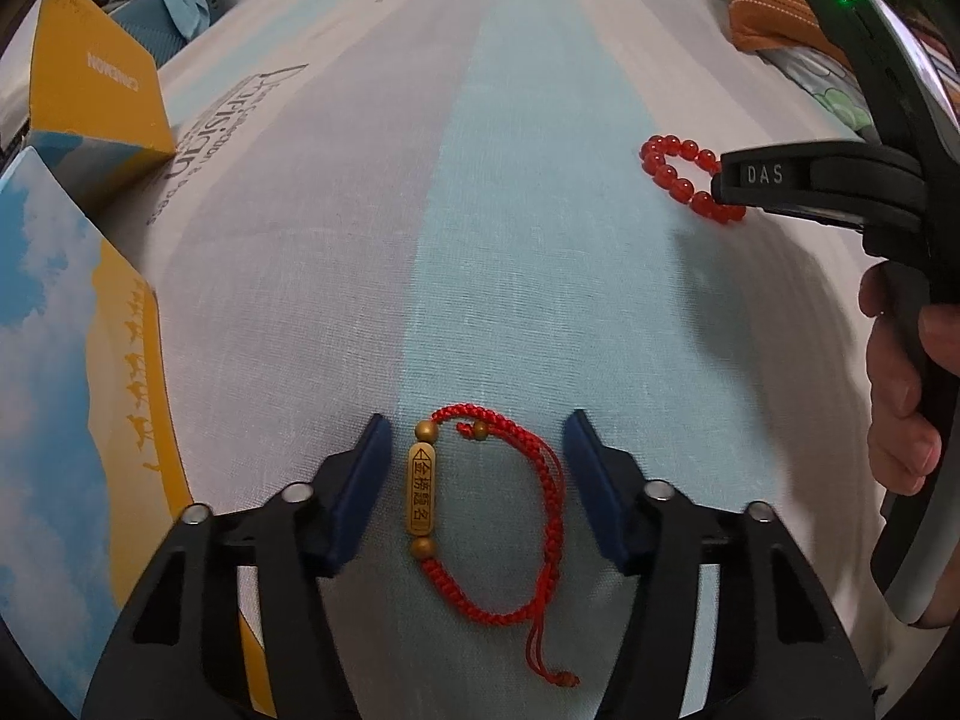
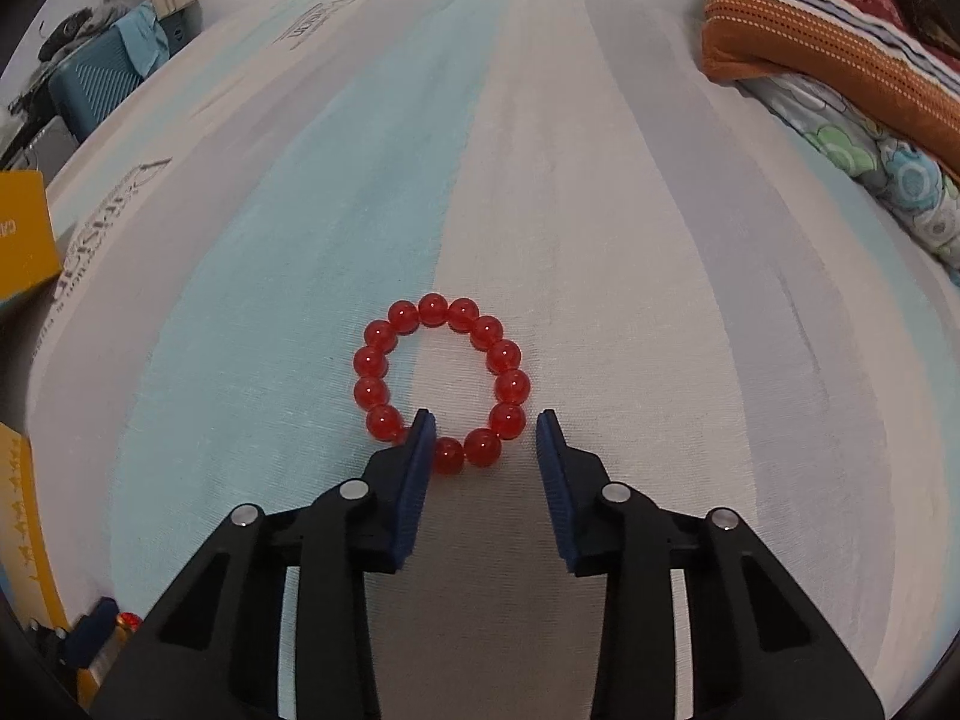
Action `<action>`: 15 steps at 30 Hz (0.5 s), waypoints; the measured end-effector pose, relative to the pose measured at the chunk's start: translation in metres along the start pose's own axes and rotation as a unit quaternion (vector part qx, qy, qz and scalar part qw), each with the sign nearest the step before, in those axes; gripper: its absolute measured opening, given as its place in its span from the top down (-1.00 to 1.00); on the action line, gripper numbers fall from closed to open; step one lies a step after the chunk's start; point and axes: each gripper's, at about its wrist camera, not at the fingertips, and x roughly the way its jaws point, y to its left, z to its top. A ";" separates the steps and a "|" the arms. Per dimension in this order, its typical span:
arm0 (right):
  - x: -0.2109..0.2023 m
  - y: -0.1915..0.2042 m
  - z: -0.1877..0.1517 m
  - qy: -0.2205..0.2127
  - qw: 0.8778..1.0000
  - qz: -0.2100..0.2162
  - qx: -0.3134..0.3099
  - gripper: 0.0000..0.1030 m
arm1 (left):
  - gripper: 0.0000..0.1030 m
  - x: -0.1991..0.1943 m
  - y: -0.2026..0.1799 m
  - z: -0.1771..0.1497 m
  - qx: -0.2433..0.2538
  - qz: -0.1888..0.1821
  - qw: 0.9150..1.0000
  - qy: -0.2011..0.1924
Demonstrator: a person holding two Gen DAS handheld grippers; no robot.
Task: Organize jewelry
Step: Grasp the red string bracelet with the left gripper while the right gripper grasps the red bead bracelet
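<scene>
jewelry lay on the striped bedsheet (image 2: 600, 180). left gripper (image 1: 477, 480) stood wide apart around the red cord bracelet (image 1: 510, 516), its wooden charm (image 1: 422, 491) just beside the left pad, touching neither. right gripper (image 2: 485, 468) was spread apart too, its left fingertip over the near edge of the red bead bracelet (image 2: 441, 378). yellow boxes (image 1: 96, 90) stood at the left, folded blankets (image 2: 840, 60) far right.
</scene>
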 end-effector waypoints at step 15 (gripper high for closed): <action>0.020 -0.016 0.006 0.009 0.999 0.018 0.042 0.34 | 0.78 -0.004 -0.006 0.002 0.005 -0.025 1.000 -0.005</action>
